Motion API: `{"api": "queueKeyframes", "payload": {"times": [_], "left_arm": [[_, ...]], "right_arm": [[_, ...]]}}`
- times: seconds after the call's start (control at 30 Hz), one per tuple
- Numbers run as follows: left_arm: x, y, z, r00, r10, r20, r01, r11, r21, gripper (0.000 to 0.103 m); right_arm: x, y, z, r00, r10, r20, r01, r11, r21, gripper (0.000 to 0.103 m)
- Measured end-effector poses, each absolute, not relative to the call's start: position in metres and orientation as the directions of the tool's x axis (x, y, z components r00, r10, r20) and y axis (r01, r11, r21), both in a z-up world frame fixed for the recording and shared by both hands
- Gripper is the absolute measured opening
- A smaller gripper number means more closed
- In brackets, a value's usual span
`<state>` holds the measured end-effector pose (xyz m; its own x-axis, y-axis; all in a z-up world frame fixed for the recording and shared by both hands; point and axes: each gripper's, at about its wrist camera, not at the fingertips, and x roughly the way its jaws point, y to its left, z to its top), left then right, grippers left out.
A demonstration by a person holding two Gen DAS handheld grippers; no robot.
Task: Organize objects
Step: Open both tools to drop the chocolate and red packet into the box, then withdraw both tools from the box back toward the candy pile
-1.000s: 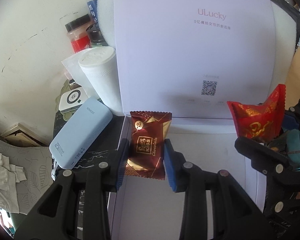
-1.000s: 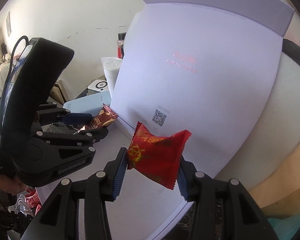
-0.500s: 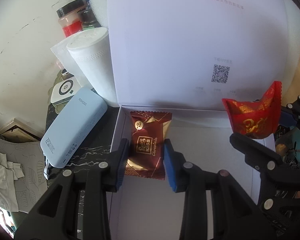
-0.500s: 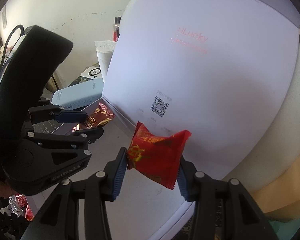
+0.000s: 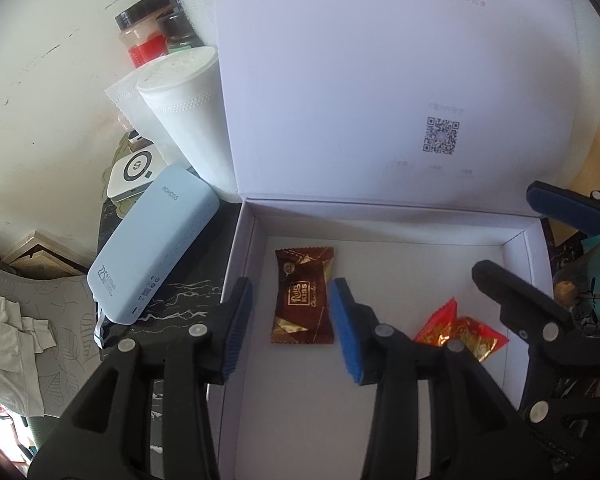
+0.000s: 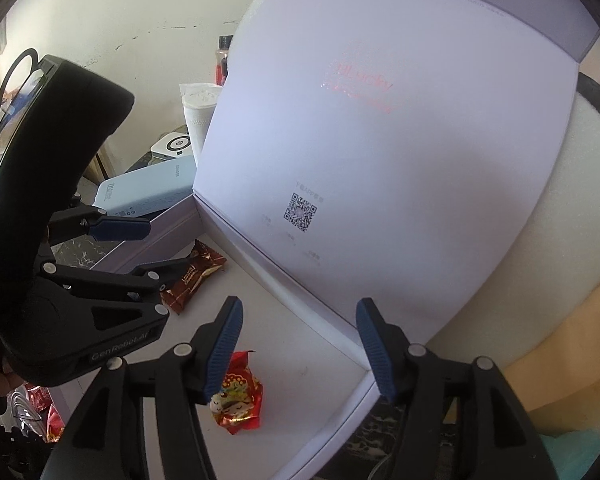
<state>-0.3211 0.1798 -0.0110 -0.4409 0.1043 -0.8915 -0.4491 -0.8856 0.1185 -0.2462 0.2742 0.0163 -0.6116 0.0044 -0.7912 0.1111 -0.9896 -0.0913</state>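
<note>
While both sets of jaws are opening with nothing gripped, the brown chocolate (image 5: pixel 303 295) and red candy (image 6: pixel 238 396) are being left below them in the white box (image 5: pixel 516 248), so they should be lifted straight clear.

A scuffed white wall (image 5: pixel 40 80) rises behind a dark marble-patterned tabletop (image 5: pixel 180 300).

Two candies in the open box (image 5: pixel 244 248), chocolate candy (image 5: pixel 303 295) left of festive candy (image 5: pixel 462 330), power bank (image 5: pixel 156 244) left of box
</note>
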Motion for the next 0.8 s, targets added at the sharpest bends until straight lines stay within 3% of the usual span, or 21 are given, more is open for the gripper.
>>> {"api": "queueKeyframes", "payload": {"times": [0.17, 0.8], "left_arm": [[-0.314, 0.174, 0.004, -0.466, 0.108, -0.878, -0.437, -0.891, 0.122, 0.051], [-0.252, 0.150, 0.081, -0.561, 0.114, -0.820, -0.387, -0.912, 0.138, 0.052]], "right_arm": [[-0.228, 0.276, 0.030, -0.630, 0.013, -0.776, 0.102, -0.990, -0.100, 0.059], [-0.176, 0.268, 0.095, -0.707, 0.012, -0.707, 0.087, -0.991, -0.103, 0.059]]}}
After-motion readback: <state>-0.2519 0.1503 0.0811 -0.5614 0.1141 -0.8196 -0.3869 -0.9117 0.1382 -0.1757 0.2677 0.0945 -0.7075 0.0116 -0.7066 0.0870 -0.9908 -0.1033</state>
